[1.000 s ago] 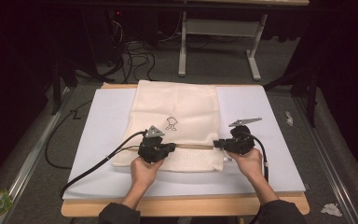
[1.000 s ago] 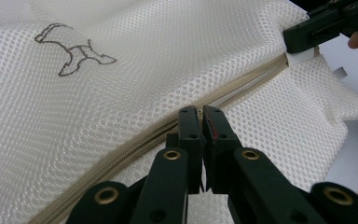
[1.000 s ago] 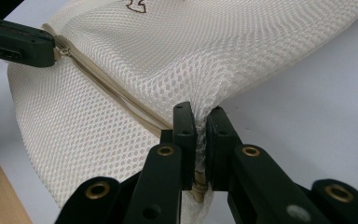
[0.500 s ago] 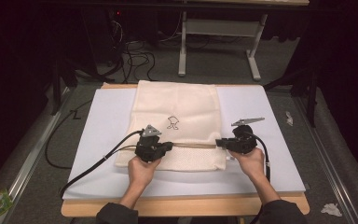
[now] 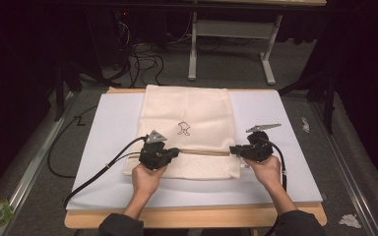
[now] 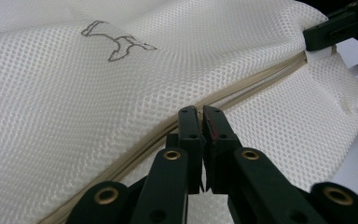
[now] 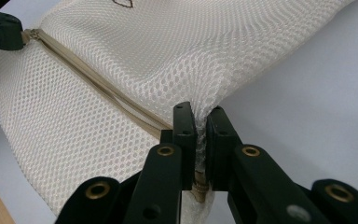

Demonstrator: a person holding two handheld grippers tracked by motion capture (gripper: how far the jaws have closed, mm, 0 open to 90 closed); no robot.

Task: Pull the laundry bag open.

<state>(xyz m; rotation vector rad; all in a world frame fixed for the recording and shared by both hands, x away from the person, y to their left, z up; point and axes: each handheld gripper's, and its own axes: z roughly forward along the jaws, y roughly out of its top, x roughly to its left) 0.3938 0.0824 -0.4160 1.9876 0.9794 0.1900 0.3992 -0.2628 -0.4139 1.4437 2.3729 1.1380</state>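
Nearest the zipper [image 5: 202, 152], left hand-held gripper [image 5: 173, 152] is clamped on its pull, a bit left of 1 s ago; zip prob. opening. Right hand-held gripper [image 5: 234, 149] pinches mesh bag [image 5: 187, 110] at zip's far end, on tabletop [image 5: 103, 123].

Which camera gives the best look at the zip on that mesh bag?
The left gripper view: the beige zip runs close-up across the mesh bag. The right gripper view shows it shorter, partly behind the tool. The high view shows a thin line.
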